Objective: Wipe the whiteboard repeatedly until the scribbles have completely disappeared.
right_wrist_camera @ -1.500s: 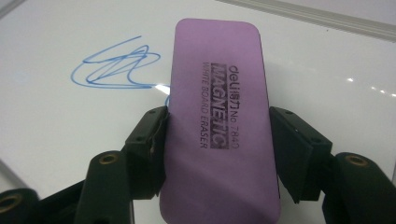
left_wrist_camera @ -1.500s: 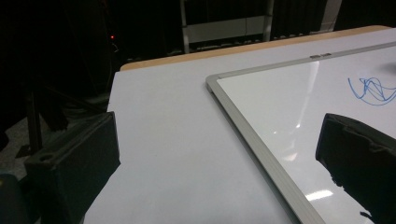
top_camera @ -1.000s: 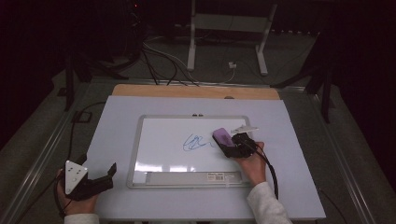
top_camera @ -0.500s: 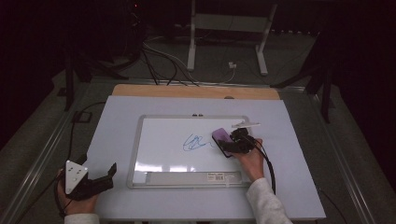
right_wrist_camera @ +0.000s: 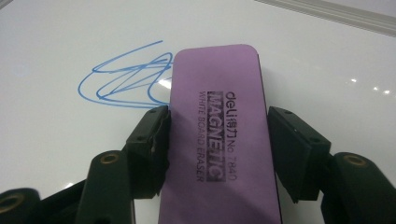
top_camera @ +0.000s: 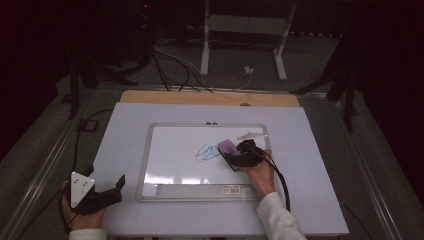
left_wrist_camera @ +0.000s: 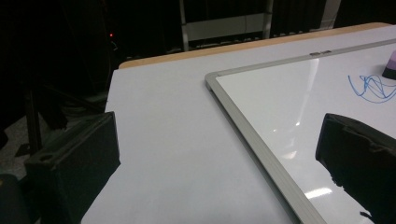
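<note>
Gripping the purple eraser (right_wrist_camera: 217,140), right gripper (right_wrist_camera: 217,140) jaws clamp its sides – it sits on the whiteboard (top_camera: 180,175) beside the blue scribble (top_camera: 206,152). Left gripper (top_camera: 107,192) – jaws apart – rests left of whiteboard on pale tabletop (top_camera: 310,150); dark room beyond.

In the right gripper view the purple whiteboard eraser (right_wrist_camera: 217,135) runs off the picture at 6 o'clock and hides the blue scribble (right_wrist_camera: 126,77) at its 3 o'clock end. In the left gripper view the whiteboard (left_wrist_camera: 280,98) is cut off toward 3 o'clock. The high view leaves the eraser's lettering too small to read.
</note>
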{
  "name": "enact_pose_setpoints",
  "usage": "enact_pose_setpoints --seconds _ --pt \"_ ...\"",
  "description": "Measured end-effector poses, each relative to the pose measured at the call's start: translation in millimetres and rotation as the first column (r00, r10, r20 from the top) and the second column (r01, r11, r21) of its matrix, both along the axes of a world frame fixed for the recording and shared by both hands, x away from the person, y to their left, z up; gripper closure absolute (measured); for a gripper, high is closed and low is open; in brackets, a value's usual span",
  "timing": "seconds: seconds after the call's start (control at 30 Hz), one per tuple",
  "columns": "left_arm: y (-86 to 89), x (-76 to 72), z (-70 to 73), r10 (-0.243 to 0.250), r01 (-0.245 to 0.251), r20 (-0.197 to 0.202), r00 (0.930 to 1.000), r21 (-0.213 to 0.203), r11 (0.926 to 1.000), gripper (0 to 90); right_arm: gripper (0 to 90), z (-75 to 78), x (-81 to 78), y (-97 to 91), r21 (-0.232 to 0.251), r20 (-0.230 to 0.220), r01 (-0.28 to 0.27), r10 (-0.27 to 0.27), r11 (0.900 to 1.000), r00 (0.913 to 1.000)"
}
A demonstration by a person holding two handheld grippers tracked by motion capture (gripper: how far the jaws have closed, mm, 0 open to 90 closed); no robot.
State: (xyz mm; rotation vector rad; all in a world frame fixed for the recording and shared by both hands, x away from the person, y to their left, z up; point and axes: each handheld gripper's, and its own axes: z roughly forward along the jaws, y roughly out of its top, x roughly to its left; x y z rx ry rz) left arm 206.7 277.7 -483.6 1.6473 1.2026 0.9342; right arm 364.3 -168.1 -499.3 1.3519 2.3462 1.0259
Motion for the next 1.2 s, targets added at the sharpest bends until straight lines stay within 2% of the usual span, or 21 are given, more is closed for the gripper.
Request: enact_pose_setpoints --seconds 0.07,0.2,0.3,0.37,0.5,0.63,0.7,0.83,0.93,1.0,1.1,1.2 --pt "0.2 -0.2 0.1 0.001 -0.001 0.001 1.0000 0.000 1.0000 0.5 41.8 0.5 0.9 0.0 -0.009 0.001 0.010 -0.010 0.9999 1.0000" --pt "0.9 -0.6 0.4 0.005 -0.005 0.003 1.0000 -0.003 1.0000 0.5 41.8 1.4 6.1 -2.8 -0.044 0.024 0.113 -0.112 0.9926 0.9934" --pt "1.1 -0.2 0.1 0.004 -0.004 0.001 1.0000 -0.001 1.0000 0.5 41.9 1.5 8.3 -3.3 -0.044 0.018 0.142 -0.141 0.9890 0.9898" --pt "0.4 0.1 -0.2 0.002 -0.002 -0.001 1.0000 -0.001 1.0000 0.5 41.9 1.8 6.4 -0.2 -0.052 0.025 0.131 -0.129 0.9901 0.9913" --pt "0.0 0.0 0.2 0.001 -0.001 0.001 1.0000 0.001 1.0000 0.5 41.9 0.6 0.8 10.1 -0.017 0.004 0.044 -0.044 0.9989 0.9990" --pt "0.0 -0.1 -0.1 0.002 -0.002 -0.001 1.0000 0.002 1.0000 0.5 42.0 0.4 -4.6 22.3 -0.022 0.013 -0.039 0.039 0.9990 0.9991" --pt "0.2 -0.2 -0.1 0.003 -0.003 0.000 1.0000 0.001 1.0000 0.5 42.0 0.8 -2.9 22.4 -0.024 0.009 -0.040 0.040 0.9989 0.9992" --pt "1.0 -0.6 0.3 0.006 -0.006 0.002 1.0000 -0.001 1.0000 0.5 41.9 0.8 5.5 15.7 -0.031 0.013 0.061 -0.060 0.9977 0.9981" --pt "0.8 -0.2 -0.1 0.005 -0.005 -0.001 1.0000 0.000 1.0000 0.6 41.9 1.1 8.5 16.3 -0.034 0.012 0.084 -0.084 0.9959 0.9964" --pt "0.2 0.1 -0.1 0.003 -0.003 -0.001 1.0000 0.001 1.0000 0.5 42.0 1.4 5.9 20.4 -0.055 0.033 0.078 -0.077 0.9954 0.9965" --pt "0.3 -0.1 0.0 0.005 -0.005 0.000 1.0000 0.001 1.0000 0.5 41.9 0.2 -0.7 27.8 -0.031 0.025 0.024 -0.023 0.9992 0.9994" --pt "0.1 -0.1 -0.2 0.004 -0.004 -0.001 1.0000 0.002 1.0000 0.5 41.9 0.0 -6.5 35.4 -0.030 0.028 -0.028 0.029 0.9992 0.9992"
